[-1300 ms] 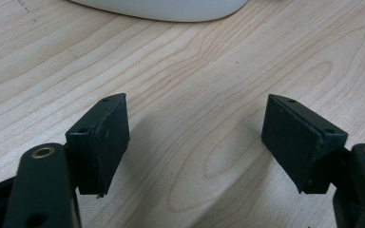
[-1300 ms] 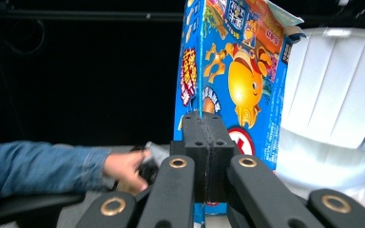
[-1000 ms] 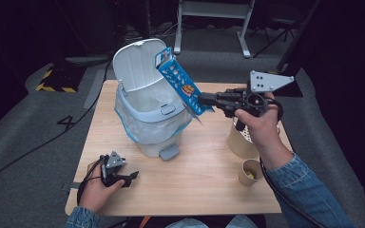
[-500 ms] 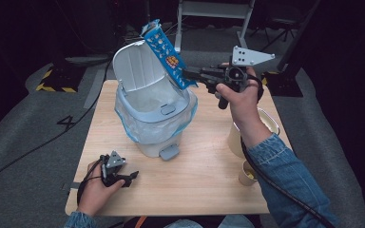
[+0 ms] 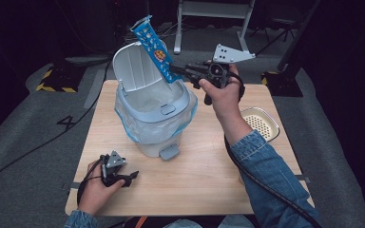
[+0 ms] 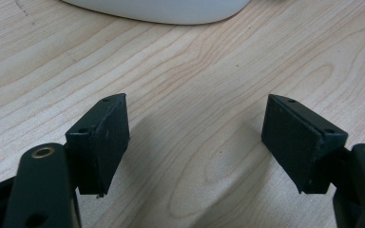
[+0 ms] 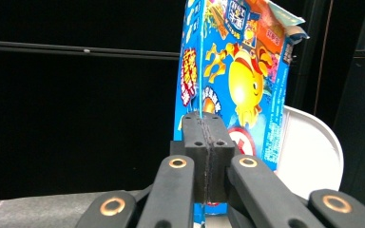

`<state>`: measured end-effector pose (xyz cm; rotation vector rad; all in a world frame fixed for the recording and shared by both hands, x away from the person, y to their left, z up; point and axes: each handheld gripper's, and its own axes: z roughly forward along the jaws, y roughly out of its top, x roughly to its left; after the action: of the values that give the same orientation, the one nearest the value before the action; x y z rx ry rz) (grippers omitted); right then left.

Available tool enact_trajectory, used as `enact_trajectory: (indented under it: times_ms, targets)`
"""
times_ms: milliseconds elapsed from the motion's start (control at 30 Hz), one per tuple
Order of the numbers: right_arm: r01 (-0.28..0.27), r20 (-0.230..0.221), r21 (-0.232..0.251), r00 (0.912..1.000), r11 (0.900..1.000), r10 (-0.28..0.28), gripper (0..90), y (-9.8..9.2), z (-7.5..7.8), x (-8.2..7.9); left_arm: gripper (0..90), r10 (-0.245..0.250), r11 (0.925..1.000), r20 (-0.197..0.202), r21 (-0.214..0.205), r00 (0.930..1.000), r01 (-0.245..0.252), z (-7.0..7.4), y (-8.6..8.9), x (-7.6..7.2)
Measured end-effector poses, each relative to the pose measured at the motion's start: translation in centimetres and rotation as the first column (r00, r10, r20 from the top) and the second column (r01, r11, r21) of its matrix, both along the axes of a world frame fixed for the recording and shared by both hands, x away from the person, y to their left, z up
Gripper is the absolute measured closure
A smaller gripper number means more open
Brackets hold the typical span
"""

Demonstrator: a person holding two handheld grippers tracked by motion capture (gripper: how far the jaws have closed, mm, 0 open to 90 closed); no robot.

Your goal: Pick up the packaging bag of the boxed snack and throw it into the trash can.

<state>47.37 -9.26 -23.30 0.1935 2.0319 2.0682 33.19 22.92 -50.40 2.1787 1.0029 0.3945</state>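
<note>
The flat blue cardboard snack box (image 7: 233, 80) pinched in the black right claw (image 7: 208, 142) has a yellow cartoon squid, red and orange patches. Just beneath it, pale grey-blue plastic pedal bin (image 5: 154, 116), clear liner. Light woodgrain counter (image 6: 195, 71).

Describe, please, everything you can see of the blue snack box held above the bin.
The flattened blue printed cardboard snack box carries a yellow cartoon figure, red and orange patches and white dots. Its top flap is torn open and crumpled. It stands tilted, upper end leaning away from the right gripper, which is shut on its lower edge. It hangs over the open mouth of the pale grey plastic pedal bin, in front of the raised lid, touching nothing else that I can see.
</note>
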Motion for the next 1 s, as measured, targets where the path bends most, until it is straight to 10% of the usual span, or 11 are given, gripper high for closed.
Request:
enact_trajectory:
  times_ms: [467, 933, 1000]
  targets:
    - [0.02, -0.005, 0.0, 0.9998, 0.9998, -0.02, 85.5, 1.9, -1.3, -0.2, 24.7, 0.0, 1.0, 0.001, 0.0, 1.0, 0.0, 0.0, 0.0, 0.0]
    - [0.062, -0.03, -0.139, 0.9973, 0.9883, -0.067, 77.9, 3.9, -4.4, -0.4, 24.7, 0.0, 1.0, 0.0, 0.0, 1.0, 0.0, 0.0, 0.0, 0.0]
    - [0.069, -0.055, -0.176, 0.9953, 0.982, -0.08, 53.2, 4.3, -5.0, -0.4, 24.7, -0.001, 1.0, 0.0, 0.0, 1.0, 0.001, 0.0, 0.0, 0.0]
